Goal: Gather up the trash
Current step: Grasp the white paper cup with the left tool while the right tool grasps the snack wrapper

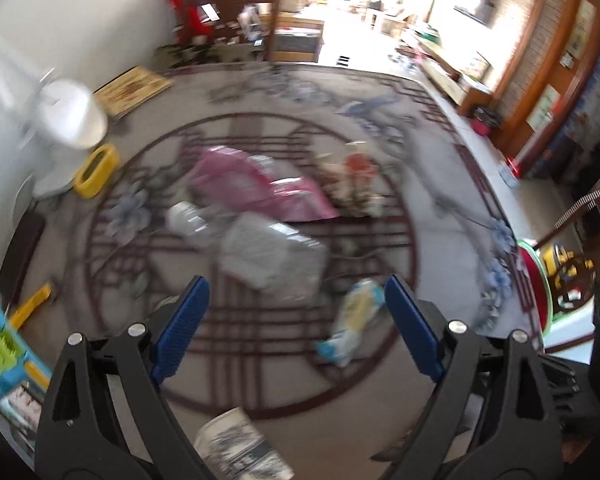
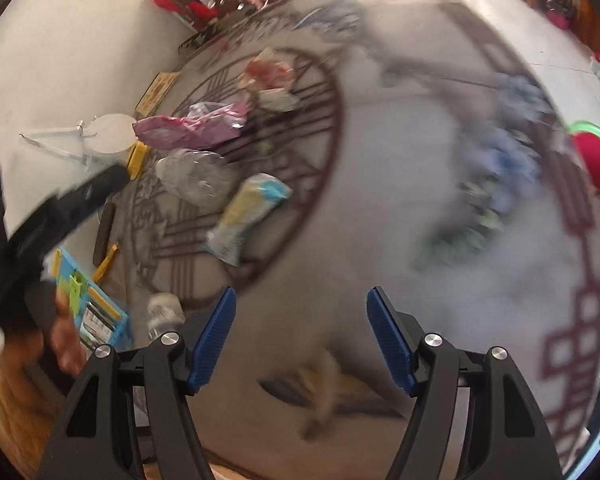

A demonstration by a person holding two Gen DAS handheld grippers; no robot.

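Trash lies scattered on a patterned carpet (image 1: 440, 216). In the left wrist view I see a pink plastic bag (image 1: 256, 188), a clear bottle (image 1: 192, 220), a grey plastic wrap (image 1: 272, 256), a yellow-blue wrapper (image 1: 356, 320) and a crumpled newspaper (image 1: 240, 448). My left gripper (image 1: 296, 280) is open above the carpet, nothing between its pads. The right wrist view shows the same yellow-blue wrapper (image 2: 248, 212), clear bottle (image 2: 192, 176) and pink bag (image 2: 188, 126) ahead to the left. My right gripper (image 2: 302, 292) is open and empty over bare carpet. Both views are motion-blurred.
A white round object (image 1: 72, 116) and a yellow box (image 1: 96, 170) stand by the left wall. A blue toy box (image 2: 88, 300) sits near a hand (image 2: 66, 340). A wooden chair (image 1: 236, 12) is at the back, a red round thing (image 1: 534, 292) at the right.
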